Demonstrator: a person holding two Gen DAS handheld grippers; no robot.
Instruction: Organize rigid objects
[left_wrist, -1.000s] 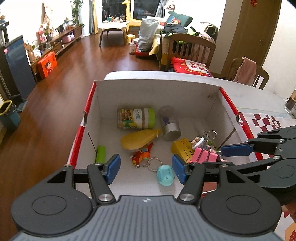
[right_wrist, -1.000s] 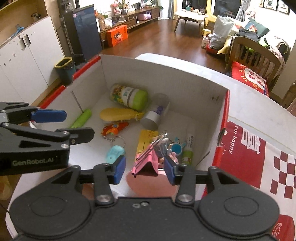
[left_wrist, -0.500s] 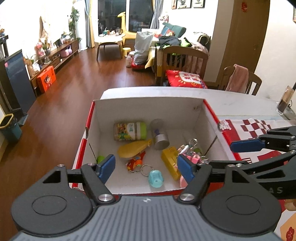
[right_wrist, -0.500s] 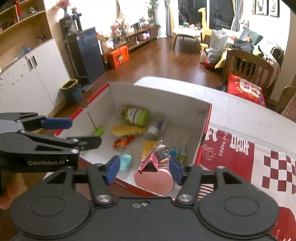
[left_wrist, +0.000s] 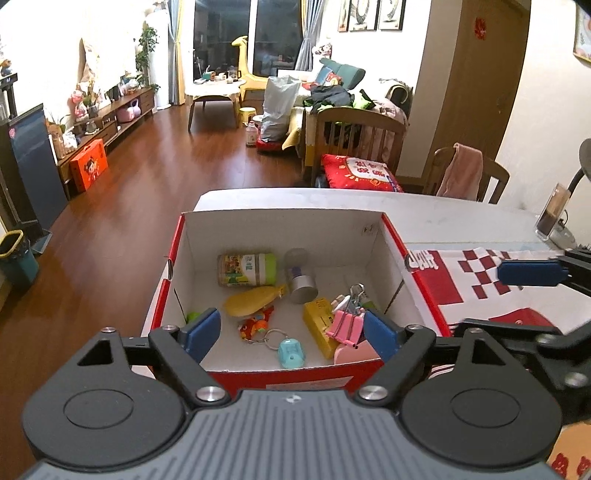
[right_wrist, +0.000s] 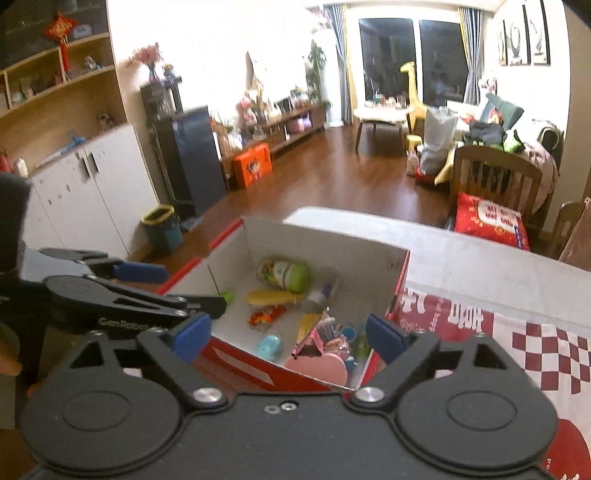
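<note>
Your left gripper (left_wrist: 291, 334) hangs above the near edge of an open cardboard box (left_wrist: 284, 225). Its jaws are spreading apart, and nothing sits between the blue pads. Ahead of it and below, on the box floor, lie the sorted items. A teal keychain charm (left_wrist: 291, 352) is closest, just past the near wall. A pink binder clip (left_wrist: 345, 325) lies just inside the right pad. A yellow squeeze toy (left_wrist: 253, 300) and a green-capped jar (left_wrist: 246, 270) lie farther ahead, near the middle and back.

Your right gripper (right_wrist: 290, 334) hovers over the box's near right corner, jaws also opening and empty. The pink binder clip (right_wrist: 314, 341) lies directly ahead and below, in line with the gap between its pads.
</note>
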